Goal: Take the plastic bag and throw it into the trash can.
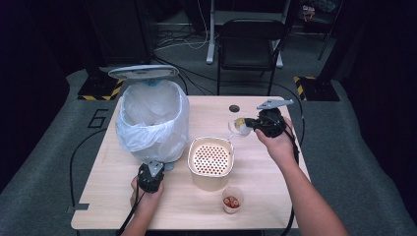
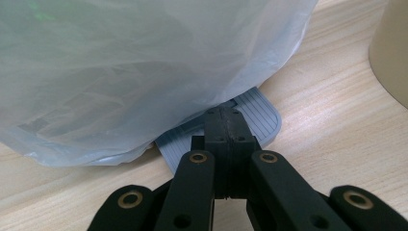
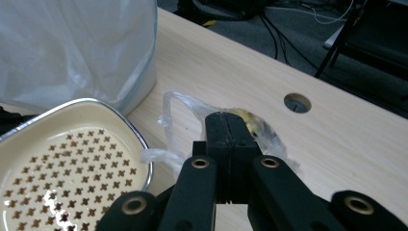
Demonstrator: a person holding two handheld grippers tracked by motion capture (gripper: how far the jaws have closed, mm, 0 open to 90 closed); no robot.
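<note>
A pale wooden counter (image 1: pixel 275 196) with a round cable hole (image 1: pixel 234 108) near its far edge stands on grey carpet (image 1: pixel 44 167) in a dark room; a black folding chair (image 1: pixel 248 44) sits beyond it, with loose cables on the floor and yellow-and-black striped bases at the far left and right. The right tongs (image 1: pixel 250 124) hang above the far right part of the counter, clamped on a clear plastic cup (image 1: pixel 238 127) with something yellow inside, tipped on its side. The left tongs (image 2: pixel 226 127) are pressed together, resting on the grey pedal (image 2: pixel 262 118) at the near foot of a bin lined with a white bag (image 1: pixel 152 118), its lid (image 1: pixel 143 72) raised. A cream perforated basket (image 1: pixel 211 160) sits mid-counter just right of the bin, and a second cup (image 1: pixel 232 200) holding red pieces stands near the front edge.
</note>
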